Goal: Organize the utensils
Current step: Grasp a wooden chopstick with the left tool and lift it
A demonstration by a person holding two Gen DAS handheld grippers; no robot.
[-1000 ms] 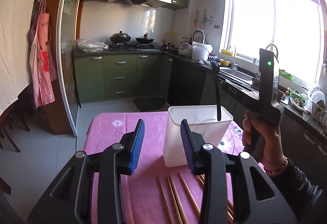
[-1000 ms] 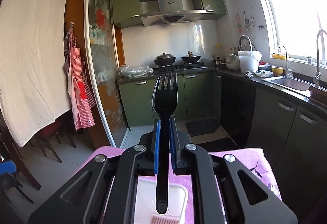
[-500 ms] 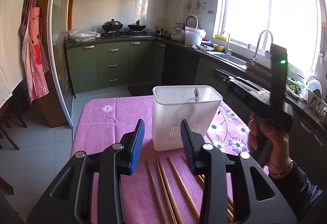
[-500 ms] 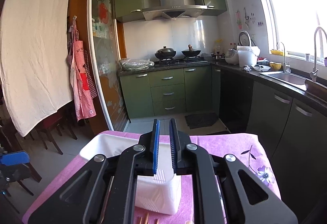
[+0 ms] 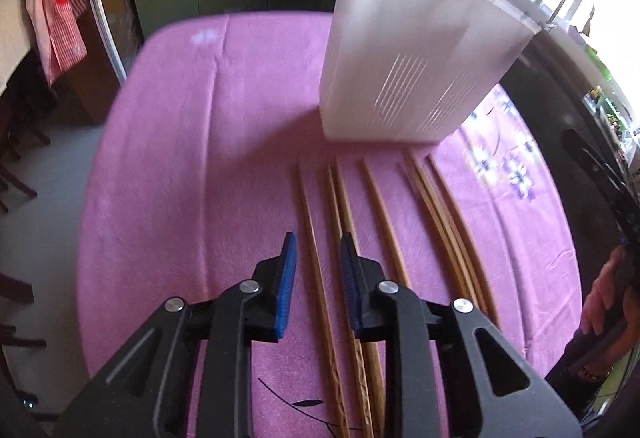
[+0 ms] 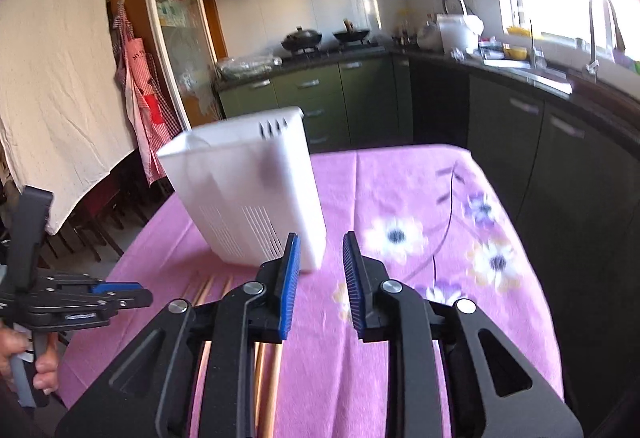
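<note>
A white slotted utensil holder [image 5: 412,50] stands on the pink tablecloth [image 5: 200,158]; it also shows in the right wrist view [image 6: 248,198]. Several wooden chopsticks [image 5: 384,214] lie side by side in front of it. My left gripper [image 5: 316,254] is open and low over the leftmost chopsticks, one chopstick [image 5: 316,262] running between its fingers. My right gripper [image 6: 318,258] is open and empty, above the cloth to the right of the holder. The left gripper also shows at the left edge of the right wrist view [image 6: 120,294]. The holder's inside is hidden.
Chopstick ends [image 6: 268,378] show under my right gripper. The cloth has a flower print [image 6: 400,234] on the right. Dark kitchen cabinets [image 6: 560,166] run along the right, chairs [image 5: 16,166] stand to the left of the table.
The black fork has left my right gripper, which has opened wider and dropped back beside the holder. My left gripper has tilted down and lowered over the chopsticks.
</note>
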